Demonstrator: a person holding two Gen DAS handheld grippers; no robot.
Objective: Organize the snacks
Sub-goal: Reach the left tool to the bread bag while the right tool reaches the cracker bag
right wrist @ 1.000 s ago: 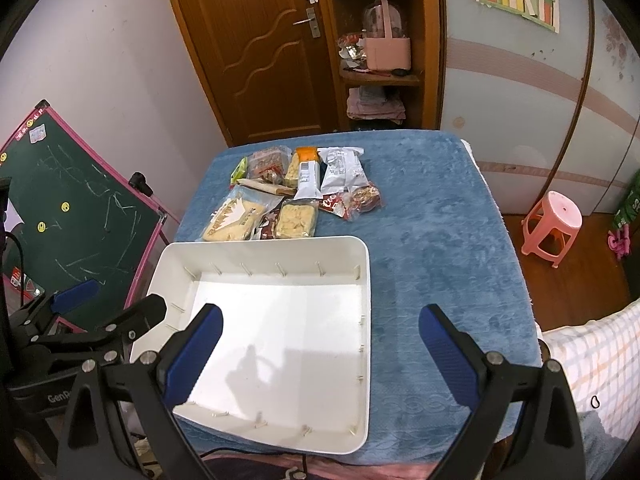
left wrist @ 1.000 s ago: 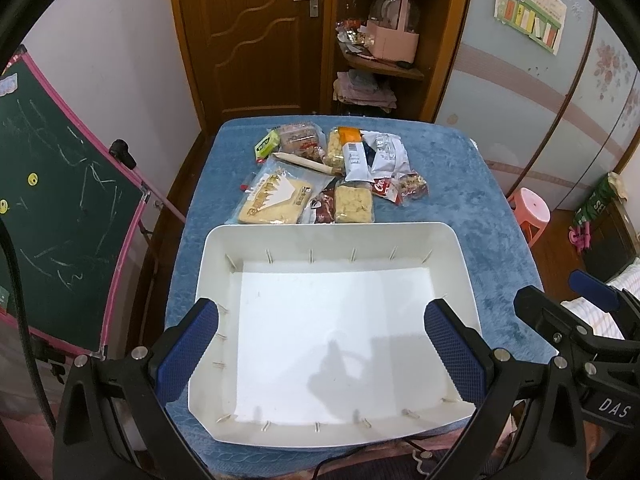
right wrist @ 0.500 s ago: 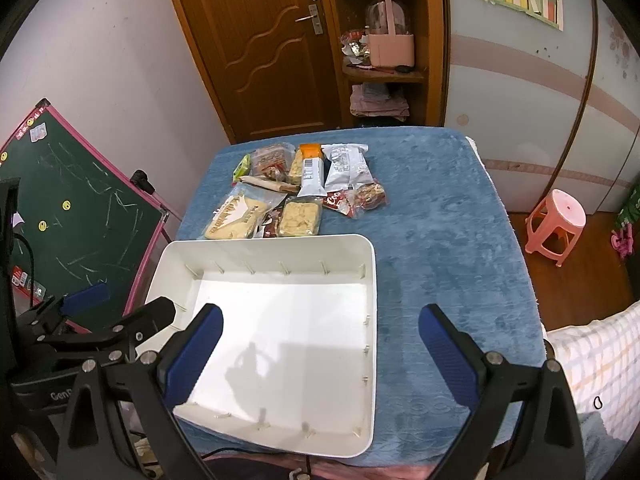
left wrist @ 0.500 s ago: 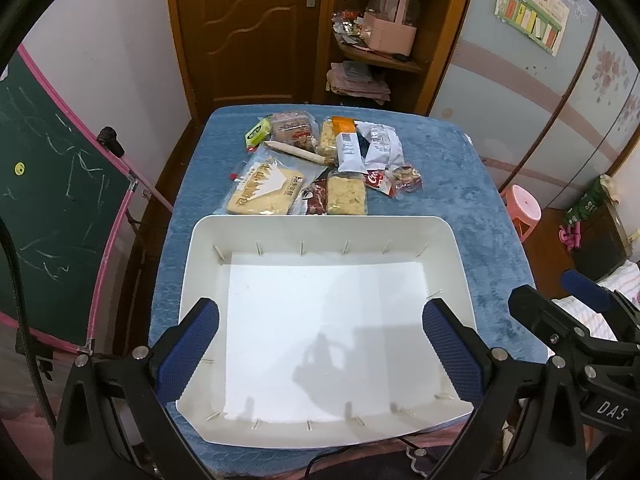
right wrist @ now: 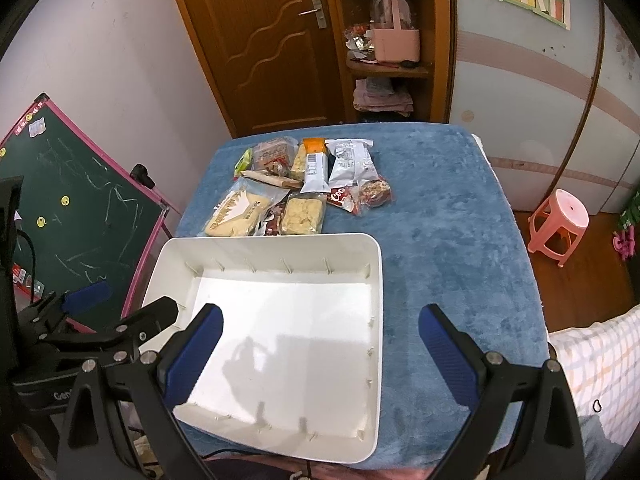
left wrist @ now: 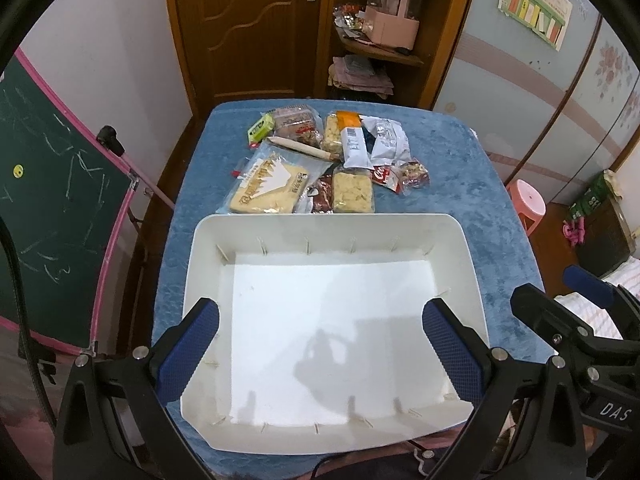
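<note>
You are easing both wide-open, empty claws, the left gripper (left wrist: 320,344) and right gripper (right wrist: 320,344), forward above the bare white tray (left wrist: 472,280), closing on the snacks (left wrist: 316,168) heaped just beyond its far rim, nothing sorted yet.

Brown packet (left wrist: 322,197) mostly hidden under neighbouring packets (left wrist: 353,197).

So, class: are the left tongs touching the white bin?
Cannot tell. In the left wrist view the left tongs stand open over the white bin, but from above neither contact nor a gap shows.
</note>
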